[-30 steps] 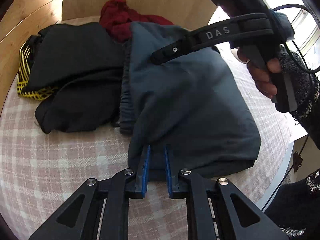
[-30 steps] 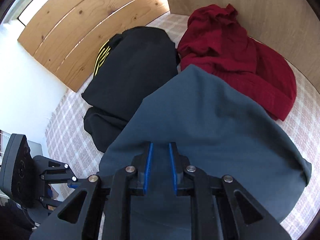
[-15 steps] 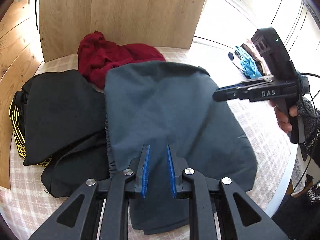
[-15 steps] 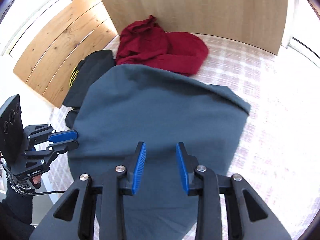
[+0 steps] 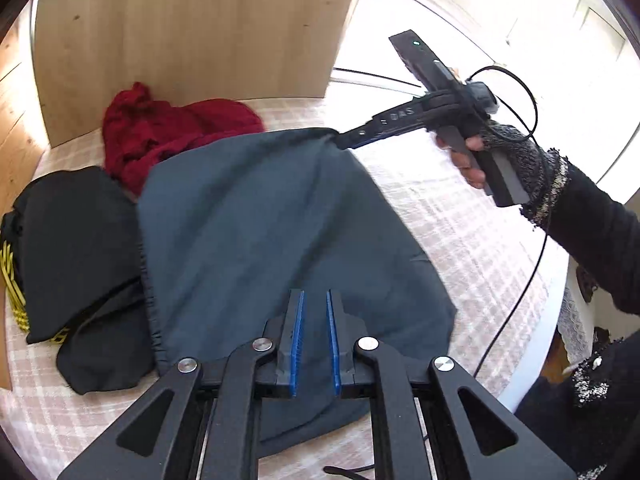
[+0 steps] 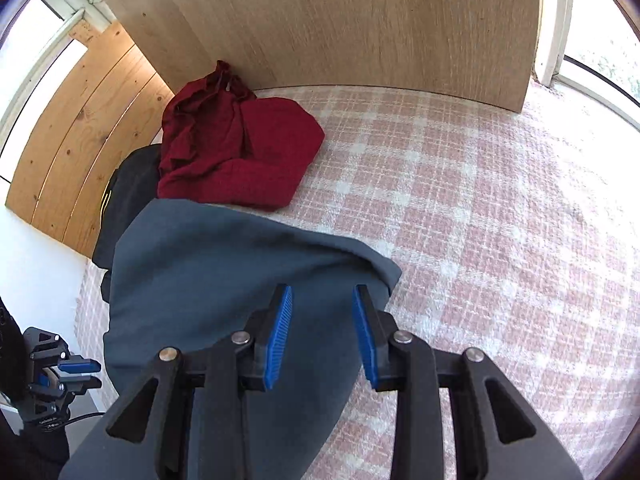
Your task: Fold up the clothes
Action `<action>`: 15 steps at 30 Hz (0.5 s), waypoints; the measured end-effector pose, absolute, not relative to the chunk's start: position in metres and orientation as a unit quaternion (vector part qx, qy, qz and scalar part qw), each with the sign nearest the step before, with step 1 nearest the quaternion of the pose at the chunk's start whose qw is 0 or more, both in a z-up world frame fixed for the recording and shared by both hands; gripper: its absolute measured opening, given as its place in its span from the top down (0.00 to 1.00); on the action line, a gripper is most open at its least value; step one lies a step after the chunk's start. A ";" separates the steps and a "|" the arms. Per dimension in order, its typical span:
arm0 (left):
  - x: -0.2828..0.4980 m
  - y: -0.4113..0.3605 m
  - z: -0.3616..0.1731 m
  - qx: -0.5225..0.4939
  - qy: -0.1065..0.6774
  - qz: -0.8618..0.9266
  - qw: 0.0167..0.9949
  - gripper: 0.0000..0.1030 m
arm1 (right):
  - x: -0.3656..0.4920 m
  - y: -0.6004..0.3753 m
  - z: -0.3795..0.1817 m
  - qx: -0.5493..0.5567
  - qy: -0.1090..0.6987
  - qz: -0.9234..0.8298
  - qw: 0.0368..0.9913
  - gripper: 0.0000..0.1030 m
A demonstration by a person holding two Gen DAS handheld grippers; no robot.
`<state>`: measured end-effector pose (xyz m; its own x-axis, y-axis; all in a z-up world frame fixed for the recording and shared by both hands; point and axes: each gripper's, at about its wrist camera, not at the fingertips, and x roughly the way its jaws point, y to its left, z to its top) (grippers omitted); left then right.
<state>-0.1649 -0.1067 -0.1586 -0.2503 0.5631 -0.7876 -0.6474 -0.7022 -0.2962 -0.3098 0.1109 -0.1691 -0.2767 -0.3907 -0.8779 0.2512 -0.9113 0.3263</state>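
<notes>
A counter (image 6: 500, 216) covered with a pink-and-white checked cloth (image 5: 472, 240) is seen. In the right wrist view, a crumpled red garment (image 6: 236, 152) lies at 11 o'clock on it, against a wooden panel (image 6: 340, 20). A black garment (image 5: 76, 232) with yellow stripes lies at 9 o'clock in the left wrist view, touching the red one. A grey garment (image 5: 280, 240) is spread across the middle, its edges overlapping both. The cloth at 3 o'clock in the right wrist view is bare.
</notes>
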 end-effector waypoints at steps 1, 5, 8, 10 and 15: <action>-0.159 -0.082 -0.161 -0.477 0.056 0.774 0.412 0.89 | -0.305 0.115 -0.168 0.564 -0.066 -0.797 0.204 0.70; -0.156 -0.004 -0.187 -0.492 0.111 0.738 0.447 0.86 | -0.295 0.141 -0.172 0.567 -0.062 -0.799 0.192 0.70; -0.162 0.020 -0.211 -0.522 0.140 0.721 0.434 0.86 | -0.296 0.149 -0.187 0.584 -0.068 -0.785 0.194 0.70; -0.160 0.024 -0.227 -0.540 0.167 0.709 0.422 0.88 | -0.303 0.146 -0.194 0.586 -0.070 -0.782 0.200 0.77; -0.156 0.013 -0.230 -0.545 0.153 0.705 0.427 0.90 | -0.324 0.137 -0.209 0.587 -0.074 -0.777 0.217 0.89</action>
<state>-0.1564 0.0129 -0.2303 -0.0404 0.4358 -0.8991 -0.7694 -0.5877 -0.2503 -0.3236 0.1373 -0.2091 -0.2178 -0.4242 -0.8790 0.2496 -0.8949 0.3700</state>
